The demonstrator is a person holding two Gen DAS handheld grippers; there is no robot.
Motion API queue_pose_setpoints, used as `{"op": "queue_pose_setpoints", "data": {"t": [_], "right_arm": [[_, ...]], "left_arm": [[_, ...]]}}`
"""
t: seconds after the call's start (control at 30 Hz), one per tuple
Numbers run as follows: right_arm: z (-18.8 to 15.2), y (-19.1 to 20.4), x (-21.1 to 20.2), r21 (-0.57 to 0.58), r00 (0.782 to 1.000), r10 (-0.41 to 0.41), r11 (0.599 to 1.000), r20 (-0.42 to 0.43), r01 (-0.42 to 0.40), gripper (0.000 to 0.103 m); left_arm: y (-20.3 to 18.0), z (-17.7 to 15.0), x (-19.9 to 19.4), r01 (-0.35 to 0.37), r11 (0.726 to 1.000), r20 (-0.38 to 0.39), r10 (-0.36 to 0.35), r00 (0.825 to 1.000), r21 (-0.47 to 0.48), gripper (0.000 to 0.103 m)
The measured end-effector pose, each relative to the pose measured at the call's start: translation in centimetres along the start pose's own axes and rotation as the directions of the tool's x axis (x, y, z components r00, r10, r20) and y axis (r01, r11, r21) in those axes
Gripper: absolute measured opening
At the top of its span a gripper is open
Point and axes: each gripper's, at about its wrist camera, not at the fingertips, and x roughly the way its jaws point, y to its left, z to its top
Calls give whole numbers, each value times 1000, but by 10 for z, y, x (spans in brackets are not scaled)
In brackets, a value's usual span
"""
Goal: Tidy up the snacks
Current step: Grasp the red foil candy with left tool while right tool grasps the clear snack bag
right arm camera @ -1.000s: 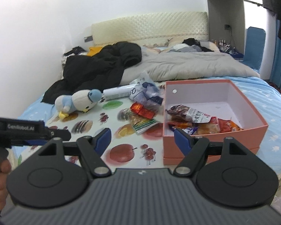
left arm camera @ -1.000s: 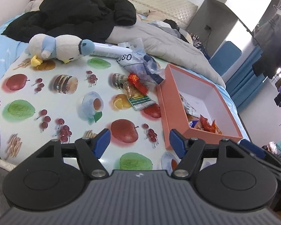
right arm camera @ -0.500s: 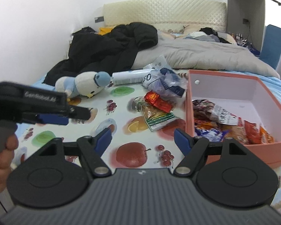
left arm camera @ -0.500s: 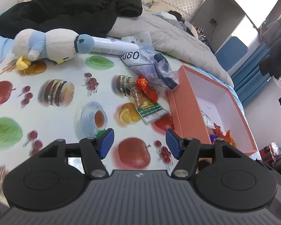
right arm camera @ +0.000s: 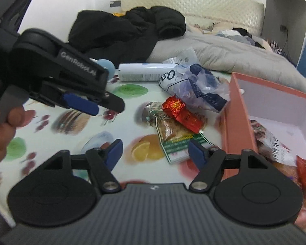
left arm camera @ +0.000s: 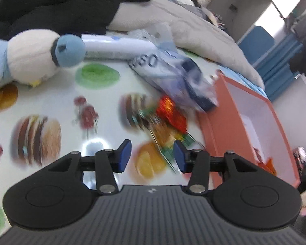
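Observation:
An orange box (right arm camera: 237, 110) with several snack packs inside sits at the right on a fruit-print cloth; it also shows in the left wrist view (left arm camera: 220, 122). Loose on the cloth lie a red foil snack (right arm camera: 180, 112), a clear pastry pack with a green label (right arm camera: 173, 132), and a blue-and-white bag (right arm camera: 193, 85). In the left wrist view these are blurred: the red snack (left arm camera: 170, 112), the pastry pack (left arm camera: 165, 136), the bag (left arm camera: 173, 73). My left gripper (left arm camera: 152, 155) is open and empty, just short of the pastry pack. My right gripper (right arm camera: 155, 151) is open and empty above the cloth.
A white-and-blue plush bird (left arm camera: 30, 59) and a white tube (left arm camera: 116, 47) lie at the back of the cloth. A black jacket (right arm camera: 128, 28) and a grey duvet (right arm camera: 234, 55) lie on the bed behind. The left gripper's body (right arm camera: 57, 77) fills the right view's left side.
Both grippers have moved forward toward the loose snacks. The left gripper's jaws have narrowed a little and stand closer to the pastry pack. The snacks have not moved.

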Motion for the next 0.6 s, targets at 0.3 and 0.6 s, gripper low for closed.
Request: {"op": "queue_pose_setpoints", "data": {"t": [0.3, 0.6], "right_arm": [[4, -11, 91, 6, 999, -30, 1000, -35, 30, 69], [-10, -23, 136, -2, 999, -28, 1000, -33, 28, 70]], "left_arm": [[-1, 50, 74, 68, 995, -61, -63, 996, 70, 53], [-9, 74, 136, 155, 949, -184, -106, 977, 274, 54]]}}
